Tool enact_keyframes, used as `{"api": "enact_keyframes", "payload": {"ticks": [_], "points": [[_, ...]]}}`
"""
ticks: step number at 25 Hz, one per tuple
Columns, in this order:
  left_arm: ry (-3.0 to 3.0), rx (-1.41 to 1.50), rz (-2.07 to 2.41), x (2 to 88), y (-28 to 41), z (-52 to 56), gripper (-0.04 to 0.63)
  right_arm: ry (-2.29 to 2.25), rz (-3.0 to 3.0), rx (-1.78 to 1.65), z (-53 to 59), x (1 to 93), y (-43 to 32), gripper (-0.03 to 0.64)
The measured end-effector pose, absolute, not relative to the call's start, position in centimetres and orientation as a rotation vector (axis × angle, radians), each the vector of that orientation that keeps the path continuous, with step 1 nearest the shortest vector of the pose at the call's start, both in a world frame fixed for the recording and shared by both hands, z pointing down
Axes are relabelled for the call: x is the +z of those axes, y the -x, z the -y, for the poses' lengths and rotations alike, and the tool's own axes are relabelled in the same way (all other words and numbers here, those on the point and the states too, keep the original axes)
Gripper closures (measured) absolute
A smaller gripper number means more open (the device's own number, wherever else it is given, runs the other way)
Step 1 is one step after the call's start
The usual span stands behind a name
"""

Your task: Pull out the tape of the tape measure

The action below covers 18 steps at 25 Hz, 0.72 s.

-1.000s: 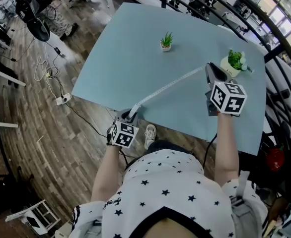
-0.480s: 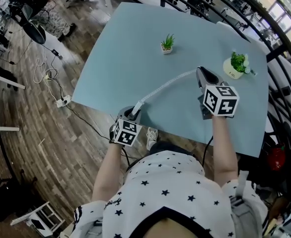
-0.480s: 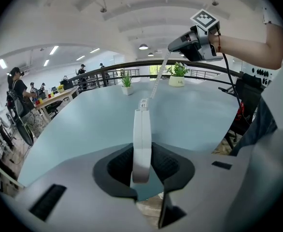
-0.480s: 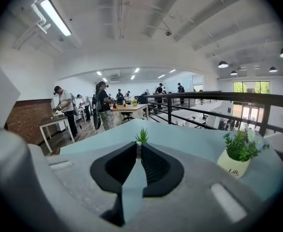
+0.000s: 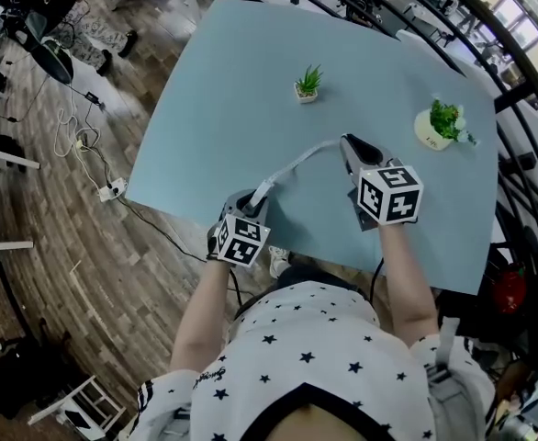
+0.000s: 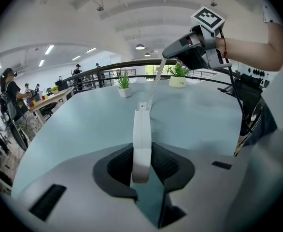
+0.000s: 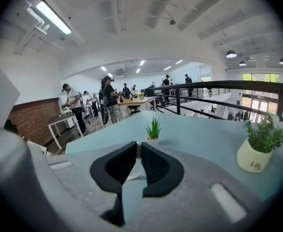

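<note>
Pale blue rectangular tabletop (image 5: 232, 81) is filling most of the head view, and we are working over its near edge. Left gripper (image 5: 248, 202) is sitting at that near edge. Its jaws are clenching a white flat plastic tape measure case (image 6: 141, 144) edge-on between the pads, so the case is standing upright with its mouth pointing away from us. Right gripper (image 5: 346, 143) is hovering further in over the table, beyond and to the right of the left one. Its jaws are nearly together and pinching the free end of the thin white flexible tape strip (image 5: 298, 161).

We are reading the tape as partly out. It is running from the case mouth up and rightward to the right jaws, rising off the table and bowing a little. That line is the long axis the next move is turning on. We are judging that the pull should be going along it, with the right gripper drawing away while the left is anchoring the case. The two are sitting fairly near each other, so the table is leaving room to draw further.
</note>
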<state>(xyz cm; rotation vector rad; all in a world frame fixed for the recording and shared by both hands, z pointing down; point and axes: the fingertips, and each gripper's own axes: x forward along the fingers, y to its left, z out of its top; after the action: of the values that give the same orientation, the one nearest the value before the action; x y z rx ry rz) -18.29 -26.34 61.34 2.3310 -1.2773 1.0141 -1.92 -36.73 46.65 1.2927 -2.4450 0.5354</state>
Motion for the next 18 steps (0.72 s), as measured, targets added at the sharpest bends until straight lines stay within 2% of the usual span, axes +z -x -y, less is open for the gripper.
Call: {"api": "enact_keyframes", "payload": {"ticks": [18], "points": [[-2.34,1.035,1.213,62.6,15.9,30.5,0.502,-1.067,2.376,0.682,35.7,54.4,6.9,0.578]]}}
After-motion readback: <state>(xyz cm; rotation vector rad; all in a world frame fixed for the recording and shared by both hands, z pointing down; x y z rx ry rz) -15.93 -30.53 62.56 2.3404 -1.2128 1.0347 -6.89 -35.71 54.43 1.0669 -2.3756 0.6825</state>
